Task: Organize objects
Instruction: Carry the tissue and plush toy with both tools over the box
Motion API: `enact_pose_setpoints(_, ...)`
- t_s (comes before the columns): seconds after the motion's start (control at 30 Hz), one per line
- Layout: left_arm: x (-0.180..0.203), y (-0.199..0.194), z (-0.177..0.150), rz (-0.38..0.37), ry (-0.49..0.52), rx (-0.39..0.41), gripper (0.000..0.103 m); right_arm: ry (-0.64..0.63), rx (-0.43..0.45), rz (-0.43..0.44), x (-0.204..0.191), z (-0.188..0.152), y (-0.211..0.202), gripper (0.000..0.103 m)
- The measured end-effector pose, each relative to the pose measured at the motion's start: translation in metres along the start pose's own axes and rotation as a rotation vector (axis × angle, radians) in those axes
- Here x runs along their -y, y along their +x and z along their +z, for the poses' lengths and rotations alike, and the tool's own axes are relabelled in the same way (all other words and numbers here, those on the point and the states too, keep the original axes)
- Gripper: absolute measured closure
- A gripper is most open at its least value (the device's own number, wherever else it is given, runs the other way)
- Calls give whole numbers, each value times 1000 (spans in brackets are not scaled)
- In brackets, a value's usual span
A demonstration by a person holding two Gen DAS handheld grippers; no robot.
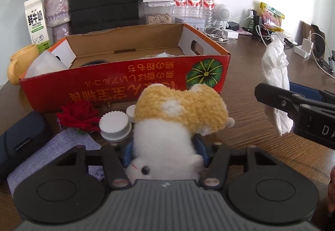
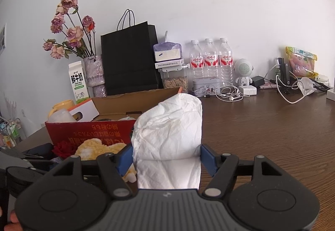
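Three water bottles [image 2: 211, 59], one box [image 1: 125, 76]

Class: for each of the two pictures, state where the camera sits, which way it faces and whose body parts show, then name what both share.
Left wrist: on the left gripper, facing the red cardboard box; jaws around a yellow-and-white plush toy.
Right wrist: on the right gripper, facing the wall; holding crumpled white tissue; fingertip showing.
Shared: box, toy, tissue.

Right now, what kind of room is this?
Probably a home desk or living space: a brown wooden table against a white wall, holding dried flowers, water bottles, a milk carton and tangled charger cables.
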State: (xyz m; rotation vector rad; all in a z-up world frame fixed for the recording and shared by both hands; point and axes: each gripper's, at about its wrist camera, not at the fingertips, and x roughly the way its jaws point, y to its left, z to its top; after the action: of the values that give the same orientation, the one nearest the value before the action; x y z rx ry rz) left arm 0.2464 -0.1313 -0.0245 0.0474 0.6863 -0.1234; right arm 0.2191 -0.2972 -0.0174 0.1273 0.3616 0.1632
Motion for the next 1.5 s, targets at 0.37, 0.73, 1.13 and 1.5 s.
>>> enact_pose_setpoints(0.37,-12,-15,2,1,-44,50,48,0,-6,-2,1,-1,1,35)
enact_pose_setpoints(0.73,-32,-36,8,-10,-82,117,48,-55,-18,-25,-9,-3,5,35)
enact_pose_setpoints(1.13,-69,-51,35,21,-123,215,48,-149,-8,4,-44,15,10,35)
enact_pose_setpoints(1.5,-98,-43,74,43,-161,285,48,-221,33,40,-83,63,52,35)
